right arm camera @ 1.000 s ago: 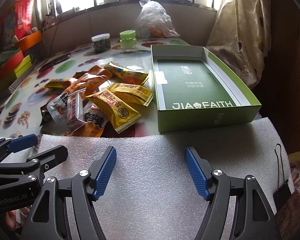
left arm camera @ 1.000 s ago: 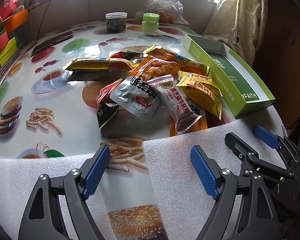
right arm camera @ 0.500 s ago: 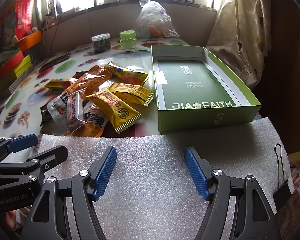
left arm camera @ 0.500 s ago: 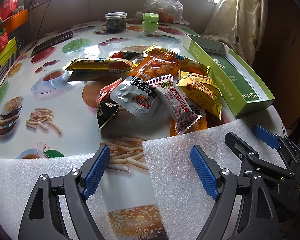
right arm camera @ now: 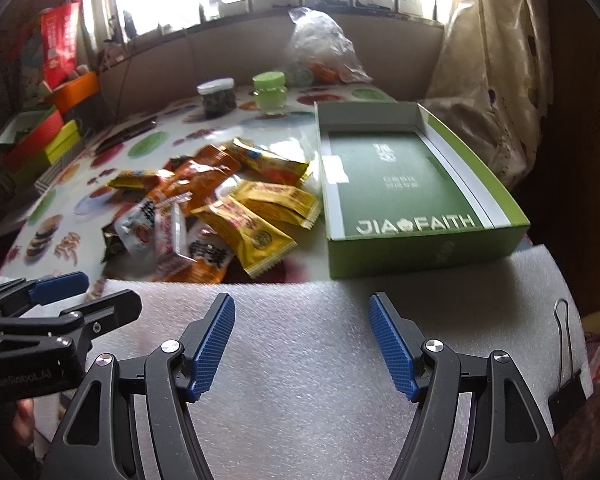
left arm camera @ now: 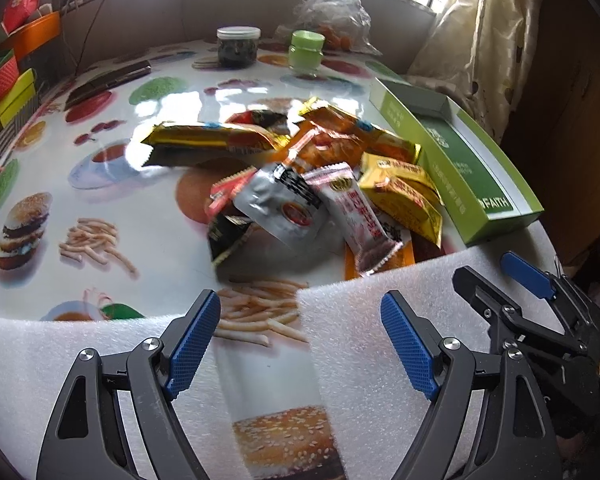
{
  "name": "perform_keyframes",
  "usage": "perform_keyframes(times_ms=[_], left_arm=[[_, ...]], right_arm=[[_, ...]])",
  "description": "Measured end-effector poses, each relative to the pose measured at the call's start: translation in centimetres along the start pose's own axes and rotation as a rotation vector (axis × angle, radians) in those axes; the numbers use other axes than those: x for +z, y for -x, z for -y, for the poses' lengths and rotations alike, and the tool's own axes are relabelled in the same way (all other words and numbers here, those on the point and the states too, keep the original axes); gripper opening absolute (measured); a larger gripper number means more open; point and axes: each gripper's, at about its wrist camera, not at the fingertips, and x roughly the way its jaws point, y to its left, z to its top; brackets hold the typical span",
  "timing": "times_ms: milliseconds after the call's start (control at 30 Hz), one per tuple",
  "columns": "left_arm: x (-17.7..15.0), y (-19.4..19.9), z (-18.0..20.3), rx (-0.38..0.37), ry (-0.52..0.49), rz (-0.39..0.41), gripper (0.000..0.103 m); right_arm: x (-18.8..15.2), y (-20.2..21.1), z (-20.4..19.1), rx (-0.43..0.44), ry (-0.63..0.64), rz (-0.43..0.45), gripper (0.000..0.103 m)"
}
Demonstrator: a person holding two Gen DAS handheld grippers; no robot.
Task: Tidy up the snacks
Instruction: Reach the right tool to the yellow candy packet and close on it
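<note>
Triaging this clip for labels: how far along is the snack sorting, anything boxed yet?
Nothing is boxed: the green box lies open with only its printed liner showing. Nothing is in hand: the left gripper and right gripper are both open over the white foam, gripping nothing. All of it is left: the snack packets sit piled on the table beside the box.

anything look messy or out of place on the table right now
Yes: the snack packets lie in a loose, overlapping heap on the table instead of in the open green box beside them, which holds no snacks. Nothing looks spilled or torn. Both the left gripper and right gripper are open, holding nothing.
</note>
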Motion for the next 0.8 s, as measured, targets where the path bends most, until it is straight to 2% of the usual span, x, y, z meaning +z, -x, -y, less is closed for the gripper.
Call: perform_keyframes(times_ms=[133, 233, 467, 567, 633, 733, 800], left_arm=[[0.6, 0.9, -0.9, 0.001, -0.007, 0.03, 0.083], [1.5, 0.8, -2.3, 0.043, 0.02, 0.038, 0.083], [3.5, 0.1, -2.8, 0.045, 0.011, 0.042, 0.083], [4.0, -0.2, -2.4, 0.008, 0.012, 0.031, 0.083], [4.2, -0.4, -2.2, -0.015, 0.021, 0.023, 0.083], [4.4, -0.6, -2.0, -0.024, 0.024, 0.015, 0.083], [4.4, -0.6, -2.1, -0.022, 0.021, 0.013, 0.083]], right_arm=[[0.6, 0.1, -0.1, 0.023, 0.011, 0.011, 0.07], [1.4, -0.4, -0.2, 0.028, 0.037, 0.004, 0.07], [3.0, -1.8, -1.1, 0.051, 0.098, -0.032, 0.066], [3.3, -2.1, -1.4, 0.049, 0.111, -0.035, 0.064], [3.4, -2.2, -1.6, 0.07, 0.103, -0.055, 0.057], [3.3, -1.4, -1.7, 0.103, 0.091, -0.044, 0.056], [3.6, -1.1, -2.0, 0.094, 0.12, -0.023, 0.056]])
